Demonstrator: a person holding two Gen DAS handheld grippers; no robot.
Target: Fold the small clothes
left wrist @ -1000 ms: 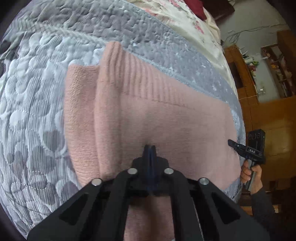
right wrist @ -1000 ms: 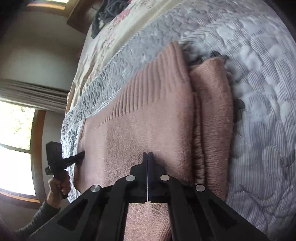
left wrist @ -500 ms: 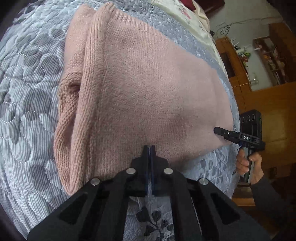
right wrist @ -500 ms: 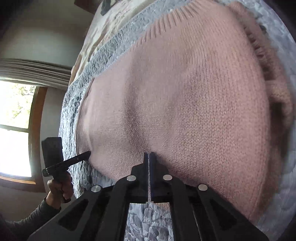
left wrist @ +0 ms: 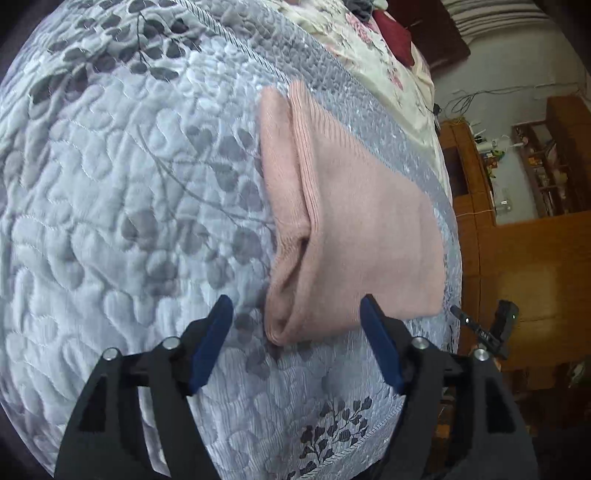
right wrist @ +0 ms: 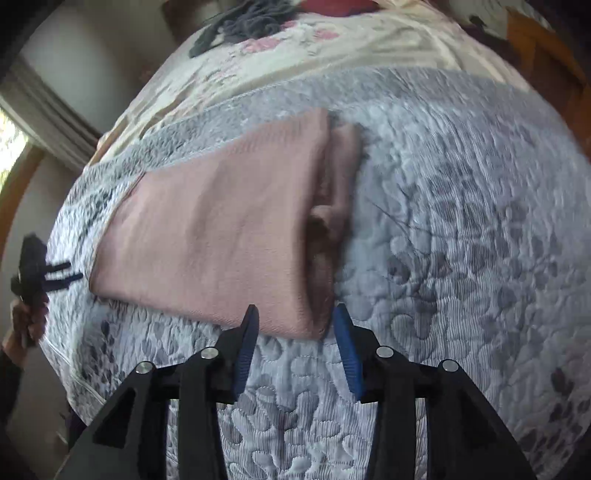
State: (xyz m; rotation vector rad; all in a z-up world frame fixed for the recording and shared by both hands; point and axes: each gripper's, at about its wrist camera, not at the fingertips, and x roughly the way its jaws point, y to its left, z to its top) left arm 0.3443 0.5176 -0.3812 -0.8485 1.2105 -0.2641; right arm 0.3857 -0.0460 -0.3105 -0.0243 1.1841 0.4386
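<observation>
A pink knit sweater [left wrist: 354, 229] lies folded into a flat rectangle on the grey quilted bedspread [left wrist: 129, 206], its ribbed hem along the far edge and a tucked sleeve roll on one side. My left gripper [left wrist: 295, 310] is open, just short of the sweater's near corner, with nothing between its blue pads. The right wrist view shows the same sweater [right wrist: 221, 229], with my right gripper [right wrist: 295, 314] open at its other near corner and holding nothing. Each gripper also shows at the edge of the other's view: the right gripper [left wrist: 484, 328] and the left gripper [right wrist: 48, 273].
A cream floral sheet [right wrist: 295, 55] covers the bed beyond the quilt, with a dark garment [right wrist: 243, 22] and a red cushion [left wrist: 399, 37] on it. Wooden cabinets [left wrist: 524, 236] stand past the bed's edge. A window and curtain [right wrist: 55, 110] are on the other side.
Both grippers were shut on the sweater's edge and carried it over into a fold. They have let go, opened and drawn back, and the sweater lies flat.
</observation>
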